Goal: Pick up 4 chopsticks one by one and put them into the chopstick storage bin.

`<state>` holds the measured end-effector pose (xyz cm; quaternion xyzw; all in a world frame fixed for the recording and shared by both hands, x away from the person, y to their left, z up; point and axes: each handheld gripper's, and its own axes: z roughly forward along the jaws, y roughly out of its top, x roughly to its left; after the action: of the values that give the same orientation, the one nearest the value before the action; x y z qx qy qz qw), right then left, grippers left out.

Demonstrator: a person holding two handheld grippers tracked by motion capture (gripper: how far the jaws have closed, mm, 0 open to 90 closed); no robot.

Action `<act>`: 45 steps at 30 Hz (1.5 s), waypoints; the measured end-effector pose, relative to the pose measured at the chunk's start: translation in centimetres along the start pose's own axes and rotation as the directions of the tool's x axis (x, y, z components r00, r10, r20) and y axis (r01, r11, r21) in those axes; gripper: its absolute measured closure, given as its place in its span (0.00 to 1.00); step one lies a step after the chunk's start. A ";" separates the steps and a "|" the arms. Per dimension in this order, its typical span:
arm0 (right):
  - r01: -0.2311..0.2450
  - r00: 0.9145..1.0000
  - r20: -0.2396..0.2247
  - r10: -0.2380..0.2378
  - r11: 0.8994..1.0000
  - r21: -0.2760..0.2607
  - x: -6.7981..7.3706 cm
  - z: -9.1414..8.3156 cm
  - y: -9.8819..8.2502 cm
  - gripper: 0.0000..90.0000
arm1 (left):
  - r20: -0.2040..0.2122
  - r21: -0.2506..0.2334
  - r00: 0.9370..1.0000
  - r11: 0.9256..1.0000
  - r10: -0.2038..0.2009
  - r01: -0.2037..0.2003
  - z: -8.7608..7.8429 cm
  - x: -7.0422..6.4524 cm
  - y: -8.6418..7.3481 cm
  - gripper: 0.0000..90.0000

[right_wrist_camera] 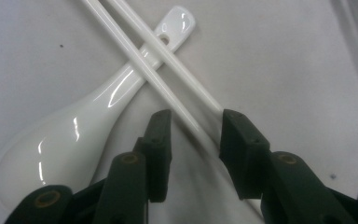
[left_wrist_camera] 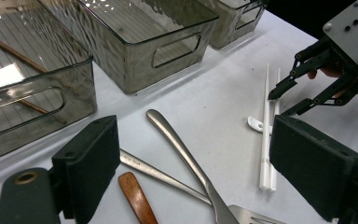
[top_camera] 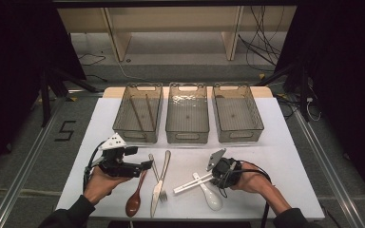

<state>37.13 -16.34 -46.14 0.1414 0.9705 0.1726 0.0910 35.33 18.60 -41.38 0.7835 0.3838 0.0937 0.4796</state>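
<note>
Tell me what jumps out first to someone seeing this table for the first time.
Probably the right hand-held gripper, its jaws either side of a pair of white chopsticks that lie crossed over a white ceramic spoon near the table's front. Behind stand three smoky plastic bins in a row; the left bin holds two brown chopsticks. By the left hand-held gripper lie a wooden spoon, knife and fork.

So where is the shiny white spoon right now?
In the high view the glossy white ceramic spoon lies at the table's near edge, right of the metal fork, under the white chopsticks that cross its handle.
</note>
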 end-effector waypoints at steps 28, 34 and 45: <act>0.229 0.973 -0.065 -0.223 0.969 0.095 1.6 -0.6 0.1 0.94 | 0.003 0.013 1.000 1.000 0.005 -0.005 0.1 0.2 -0.1 0.17; 0.245 0.969 -0.067 -0.239 0.966 0.088 1.6 -0.6 0.1 0.95 | 0.003 0.014 1.000 1.000 0.004 -0.004 0.1 0.2 -0.1 0.17; 0.216 0.974 -0.067 -0.214 0.976 0.013 1.4 -1.8 0.2 0.96 | -0.002 0.010 1.000 1.000 0.002 -0.002 0.1 0.3 -0.1 0.17</act>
<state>35.49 -16.29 -44.61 0.0307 0.9843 0.1564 0.0761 35.51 18.74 -41.55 0.7862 0.3838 0.0933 0.4754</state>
